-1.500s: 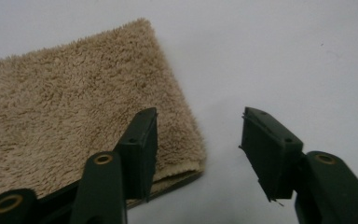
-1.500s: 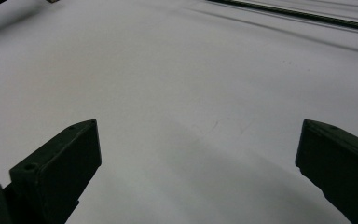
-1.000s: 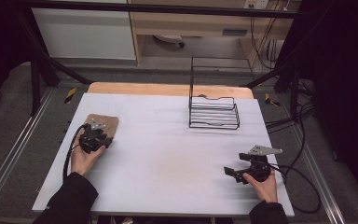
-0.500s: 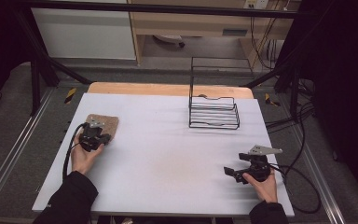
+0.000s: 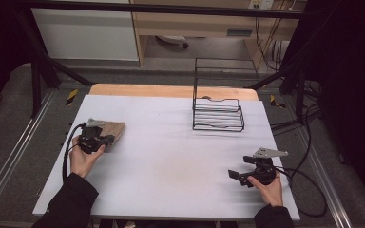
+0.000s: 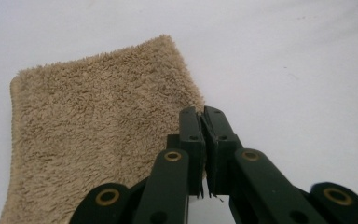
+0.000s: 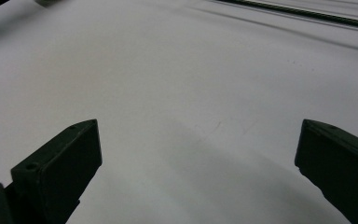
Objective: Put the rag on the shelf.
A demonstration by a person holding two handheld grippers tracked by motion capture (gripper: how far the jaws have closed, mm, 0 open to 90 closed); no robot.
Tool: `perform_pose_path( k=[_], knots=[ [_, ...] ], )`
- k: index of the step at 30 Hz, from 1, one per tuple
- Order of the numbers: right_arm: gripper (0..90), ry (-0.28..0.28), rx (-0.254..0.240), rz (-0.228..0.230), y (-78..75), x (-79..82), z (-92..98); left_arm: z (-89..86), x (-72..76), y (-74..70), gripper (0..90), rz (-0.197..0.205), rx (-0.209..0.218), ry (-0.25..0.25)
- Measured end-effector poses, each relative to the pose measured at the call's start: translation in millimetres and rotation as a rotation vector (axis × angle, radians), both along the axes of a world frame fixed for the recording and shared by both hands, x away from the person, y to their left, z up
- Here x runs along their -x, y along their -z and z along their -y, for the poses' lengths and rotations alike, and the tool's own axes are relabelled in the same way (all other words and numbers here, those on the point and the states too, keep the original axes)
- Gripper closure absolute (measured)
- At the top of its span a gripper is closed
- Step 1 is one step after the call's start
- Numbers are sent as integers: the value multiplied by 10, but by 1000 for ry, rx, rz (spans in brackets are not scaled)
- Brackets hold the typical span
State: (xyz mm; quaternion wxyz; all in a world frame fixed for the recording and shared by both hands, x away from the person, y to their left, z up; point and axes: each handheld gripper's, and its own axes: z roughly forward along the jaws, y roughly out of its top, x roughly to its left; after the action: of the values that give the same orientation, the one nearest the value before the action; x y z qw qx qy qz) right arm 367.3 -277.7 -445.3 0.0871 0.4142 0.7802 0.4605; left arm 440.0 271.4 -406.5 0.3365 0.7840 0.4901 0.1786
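One camera sits high up and looks down on the whole white table. Two ride on the grippers, very close – one above the brown towel, one facing bare table – both spots the high camera sees too.

No legible text, label, brand, number or sign appears in any view. The yellow-and-black markings on the floor beside the surface carry no characters. The pale panel on the shelf unit behind the surface is too small and blurred to read. The tan cloth and the wire rack bear no readable tag or print.
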Motion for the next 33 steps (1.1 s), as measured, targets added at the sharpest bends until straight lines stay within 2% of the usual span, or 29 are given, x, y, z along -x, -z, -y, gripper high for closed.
perform_pose_path(
  k=[4, 6, 8, 11, 18, 23, 33],
  knots=[
    [10, -2, -2, 0, -2, 1, 1, 100, 45, -34, 863, -15, 22, 16],
    [10, -2, -2, 1, -3, 1, 2, 161, 78, -43, 864, -23, 15, 33],
    [10, -2, -2, 0, -4, 3, 2, 242, 138, -53, 863, -29, 31, 57],
    [10, -3, -1, 2, -4, 3, 0, 301, 212, -61, 864, -29, 32, 78],
    [10, -7, 1, 4, -6, 4, -12, 412, 311, -77, 863, -37, 47, 103],
    [10, -5, -1, -1, -6, 5, -17, 556, 374, -70, 863, -41, 41, 126],
    [10, -9, 3, 1, -4, 2, -23, 847, 493, -55, 864, -68, 70, 158]
  ],
)
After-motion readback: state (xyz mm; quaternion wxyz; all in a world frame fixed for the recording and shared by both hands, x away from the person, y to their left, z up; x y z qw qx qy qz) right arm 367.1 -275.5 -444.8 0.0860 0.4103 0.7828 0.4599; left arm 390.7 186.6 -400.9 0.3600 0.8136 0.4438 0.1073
